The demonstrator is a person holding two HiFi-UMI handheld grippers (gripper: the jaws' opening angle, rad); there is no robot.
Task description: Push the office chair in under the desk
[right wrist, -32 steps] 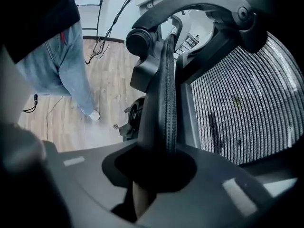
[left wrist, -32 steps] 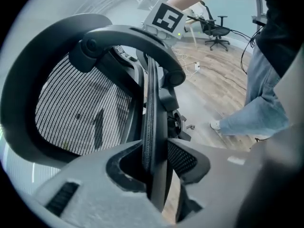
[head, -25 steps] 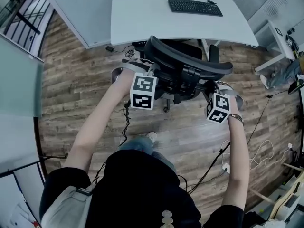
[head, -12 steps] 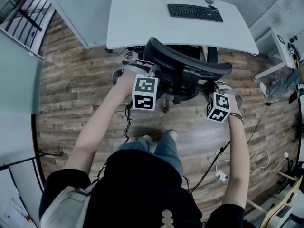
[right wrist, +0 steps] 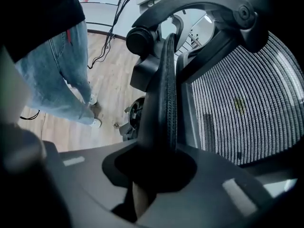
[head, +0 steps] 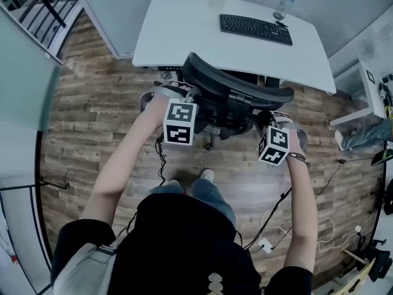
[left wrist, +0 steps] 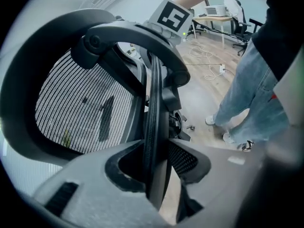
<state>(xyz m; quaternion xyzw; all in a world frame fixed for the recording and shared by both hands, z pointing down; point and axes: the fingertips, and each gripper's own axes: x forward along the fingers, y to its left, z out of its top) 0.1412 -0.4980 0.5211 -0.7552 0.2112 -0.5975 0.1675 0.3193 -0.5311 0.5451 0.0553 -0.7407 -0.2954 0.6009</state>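
So the chair (head: 236,97) sits right at the near edge of the white worktop (head: 178,35), roughly in the middle, with its curved mesh backrest (head: 245,90) facing the person. The backrest covers most of the seat from above, so I can't tell how far it's tucked under. Left tongs (left wrist: 156,167) are clenched on the left edge of the backrest: the black rim runs straight up between the two jaws and the pads sit against it. Same deal on the other side, where the right tongs (right wrist: 159,167) are grasping the right rim, which is wedged deep in the notch between the jaws. Both arms reach out level with each other, one on each side of the chair. On the worktop there's a black keyboard (head: 256,29) toward the far right and a bottle (head: 284,3) just beyond it. Wood-plank floor (head: 92,128) all round, some cables (head: 276,226) trailing on the near right, and the person's jeans (left wrist: 247,89) and shoes show behind the chair.
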